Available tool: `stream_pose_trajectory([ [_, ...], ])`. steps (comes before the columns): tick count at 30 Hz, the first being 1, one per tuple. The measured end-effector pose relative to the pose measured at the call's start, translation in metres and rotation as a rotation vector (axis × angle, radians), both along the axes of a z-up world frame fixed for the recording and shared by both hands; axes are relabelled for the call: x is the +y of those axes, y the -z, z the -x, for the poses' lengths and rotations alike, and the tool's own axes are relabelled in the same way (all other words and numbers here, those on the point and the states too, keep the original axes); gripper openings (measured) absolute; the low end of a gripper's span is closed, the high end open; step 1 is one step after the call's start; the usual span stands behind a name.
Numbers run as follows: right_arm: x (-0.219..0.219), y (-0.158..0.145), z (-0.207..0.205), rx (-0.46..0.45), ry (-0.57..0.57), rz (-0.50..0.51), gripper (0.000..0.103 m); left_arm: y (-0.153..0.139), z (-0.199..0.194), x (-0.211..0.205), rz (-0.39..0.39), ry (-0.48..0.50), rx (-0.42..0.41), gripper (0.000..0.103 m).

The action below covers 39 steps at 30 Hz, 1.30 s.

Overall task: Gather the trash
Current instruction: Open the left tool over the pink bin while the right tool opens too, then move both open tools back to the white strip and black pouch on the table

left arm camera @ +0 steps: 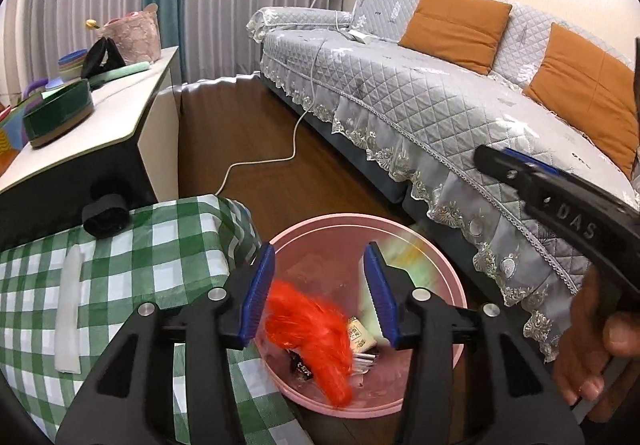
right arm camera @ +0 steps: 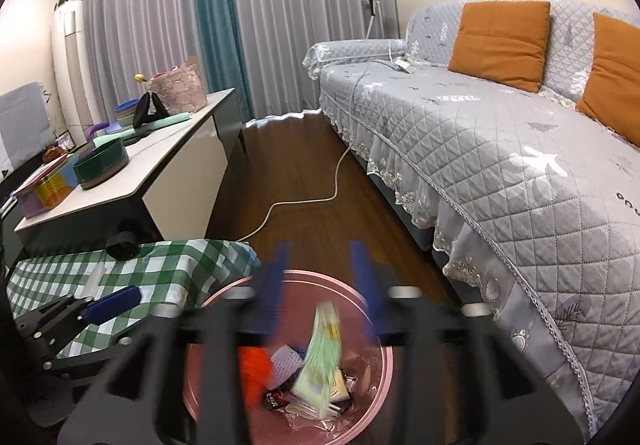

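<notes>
A pink trash bin (left arm camera: 448, 281) stands on the floor beside the checked table; it also shows in the right wrist view (right arm camera: 376, 385). In it lie an orange plastic bag (left arm camera: 316, 329), wrappers and small packets. My left gripper (left arm camera: 320, 297) is open and empty right above the bin. My right gripper (right arm camera: 324, 285) is open above the bin and blurred by motion. A pale green wrapper (right arm camera: 324, 357) is falling between its fingers into the bin. The right gripper also appears at the right edge of the left wrist view (left arm camera: 552, 201).
A table with a green checked cloth (left arm camera: 120, 285) stands left of the bin, with a black roll (left arm camera: 105, 217) and a white strip (left arm camera: 70, 309) on it. A grey sofa (right arm camera: 500, 149) is on the right. A white cable (right arm camera: 304, 201) crosses the wooden floor. A white desk (right arm camera: 160, 165) holds boxes.
</notes>
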State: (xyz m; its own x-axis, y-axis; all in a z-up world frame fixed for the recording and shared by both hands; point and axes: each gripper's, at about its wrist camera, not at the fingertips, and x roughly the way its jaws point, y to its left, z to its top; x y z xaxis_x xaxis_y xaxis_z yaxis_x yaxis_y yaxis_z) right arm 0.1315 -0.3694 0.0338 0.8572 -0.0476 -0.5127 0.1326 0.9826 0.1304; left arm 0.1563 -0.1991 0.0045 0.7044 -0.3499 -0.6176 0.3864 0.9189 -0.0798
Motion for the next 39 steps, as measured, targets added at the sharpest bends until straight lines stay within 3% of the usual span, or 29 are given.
stream_pose_trajectory([
  [12, 0.017, 0.0, 0.002, 0.008, -0.028, 0.016, 0.051, -0.011, 0.023, 0.049, 0.004, -0.053, -0.006, 0.046],
  [27, 0.045, -0.005, 0.016, -0.005, -0.061, 0.082, 0.051, -0.043, 0.04, 0.14, -0.066, -0.127, -0.089, 0.045],
  [39, 0.057, -0.001, 0.017, -0.003, -0.073, 0.106, 0.051, -0.015, 0.024, 0.227, -0.019, -0.358, -0.045, 0.038],
])
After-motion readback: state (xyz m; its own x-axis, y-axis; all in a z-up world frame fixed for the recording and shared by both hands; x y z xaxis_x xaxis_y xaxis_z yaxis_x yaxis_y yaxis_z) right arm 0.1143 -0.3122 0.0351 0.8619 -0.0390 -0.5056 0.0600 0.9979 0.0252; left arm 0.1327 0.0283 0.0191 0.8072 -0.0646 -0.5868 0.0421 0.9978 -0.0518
